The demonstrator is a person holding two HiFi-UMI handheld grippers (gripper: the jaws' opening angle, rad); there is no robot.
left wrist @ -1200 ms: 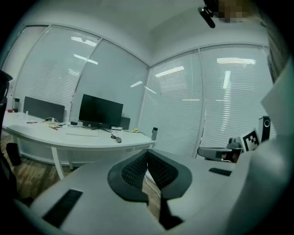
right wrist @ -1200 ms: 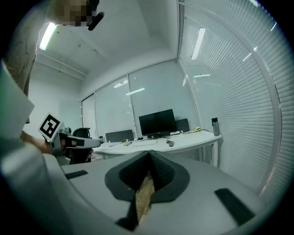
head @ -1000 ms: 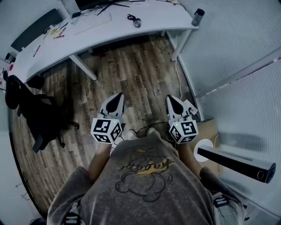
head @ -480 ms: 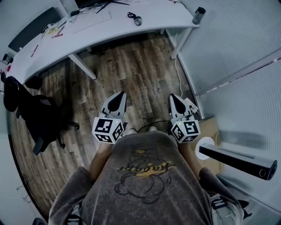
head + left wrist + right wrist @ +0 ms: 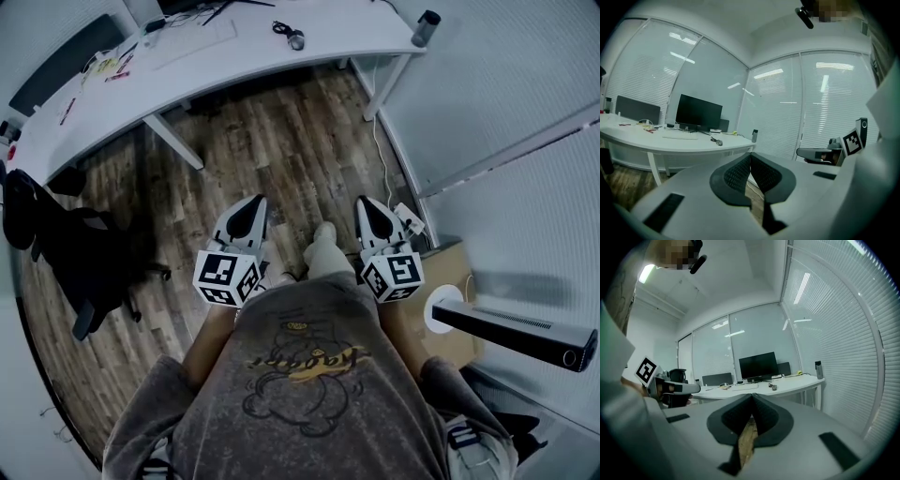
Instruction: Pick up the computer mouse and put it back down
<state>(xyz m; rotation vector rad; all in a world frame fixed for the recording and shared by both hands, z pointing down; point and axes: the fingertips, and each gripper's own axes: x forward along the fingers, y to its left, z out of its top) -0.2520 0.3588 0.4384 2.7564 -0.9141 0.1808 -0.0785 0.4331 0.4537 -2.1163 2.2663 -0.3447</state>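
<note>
Far from the desk (image 5: 217, 67), over the wood floor (image 5: 281, 159), the person holds 2 grippers side by side, both aimed at the desk. The left gripper (image 5: 256, 203) has its jaws pressed together with nothing between them. The right gripper (image 5: 367, 205) is squeezed closed the same way and is empty too.

The computer mouse (image 5: 296, 40) lies on the desk top, toward the desk's right end, with its dark cord curled just beside it. A keyboard (image 5: 195, 45) lies further along the desk to the left, and a dark bottle (image 5: 424, 31) stands at the desk's right corner. A black chair (image 5: 66, 248) sits off the desk's left end.

I think this is the very first step: getting to the mouse. Nothing has been picked up yet, and the mouse is well out of reach. The next move calls for walking up to the desk, bringing 1 gripper low over the mouse, and spreading its jaws wide enough to fit around it. The cord could drag, so a slow, small lift seems best.
</note>
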